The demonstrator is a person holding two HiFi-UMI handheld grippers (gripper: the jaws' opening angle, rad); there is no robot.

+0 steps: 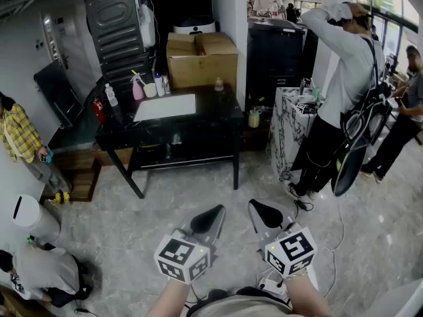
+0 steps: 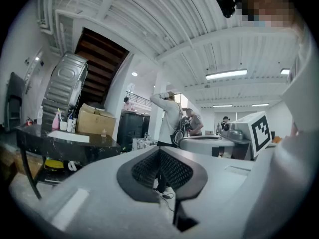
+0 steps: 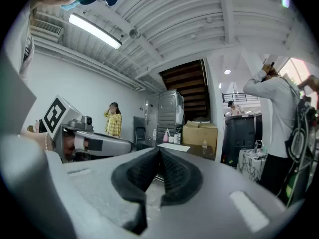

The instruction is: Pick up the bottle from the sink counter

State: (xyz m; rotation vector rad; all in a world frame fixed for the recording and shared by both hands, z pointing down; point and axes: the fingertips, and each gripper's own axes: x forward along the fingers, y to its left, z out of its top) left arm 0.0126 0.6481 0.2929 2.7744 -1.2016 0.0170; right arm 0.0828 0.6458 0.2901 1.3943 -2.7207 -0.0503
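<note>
Approach step, nothing grabbed yet: left claw [image 1: 213, 216] and right claw [image 1: 259, 210] both closed and empty, bottle [image 1: 219, 84] on the counter [image 1: 218, 121] well ahead of both, so next I'd close in, open 1 claw, line up.

I see a black counter [image 1: 218, 114] carrying a cardboard box [image 1: 201, 59], a white sheet [image 1: 165, 107], a pink spray bottle [image 1: 137, 88], a cup [image 1: 150, 90] and a small bottle [image 1: 219, 84].
</note>
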